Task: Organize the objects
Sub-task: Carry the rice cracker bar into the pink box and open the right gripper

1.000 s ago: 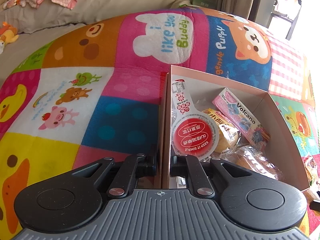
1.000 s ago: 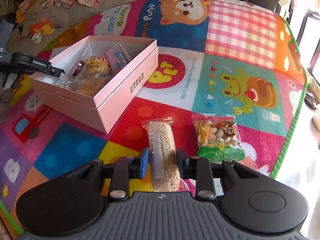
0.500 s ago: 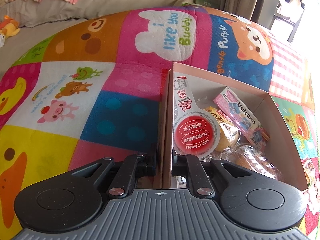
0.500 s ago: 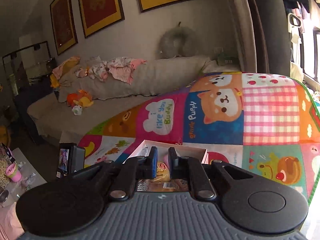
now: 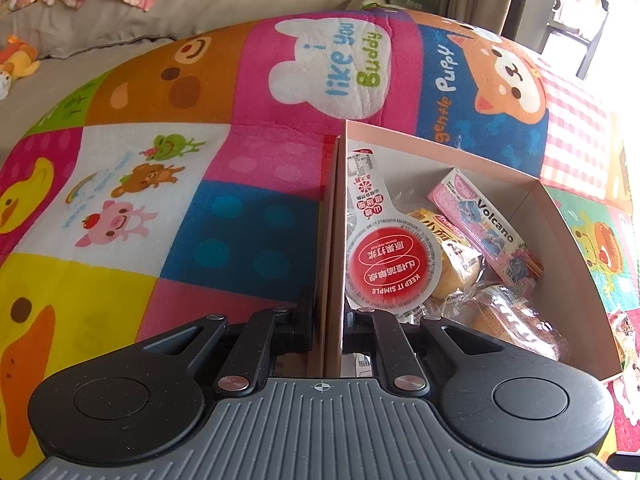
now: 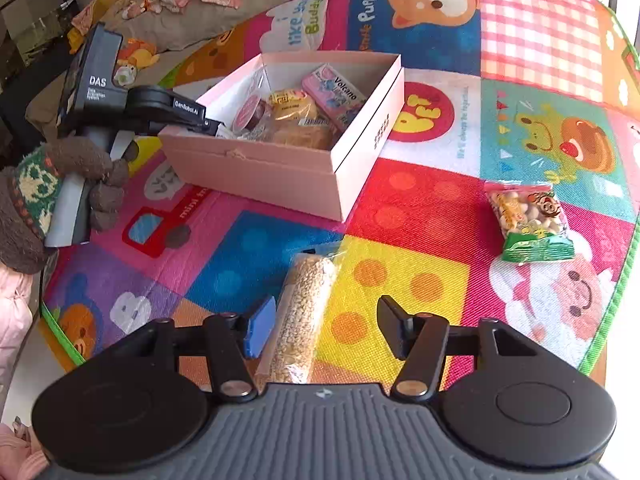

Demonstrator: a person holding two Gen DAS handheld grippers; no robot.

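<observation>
Left claw (image 5: 324, 320) clamps the pink cardboard box's (image 5: 334, 240) near wall; right claw (image 6: 326, 330), fingers apart, hovers over a cylindrical clear-wrapped grain roll (image 6: 302, 316) on the plush play mat (image 6: 420, 292).

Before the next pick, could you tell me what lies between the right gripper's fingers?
The grain bar lies on the mat between the open right gripper's fingers, untouched, in the right wrist view.

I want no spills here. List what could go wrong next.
1. The right tongs are open around the grain bar, which lies off-centre near the blue pad; closing may pinch only wrapper.
2. The left tongs clamp the pink box wall; pulling could tip it.
3. The cookie bag lies near the mat's edge.
</observation>
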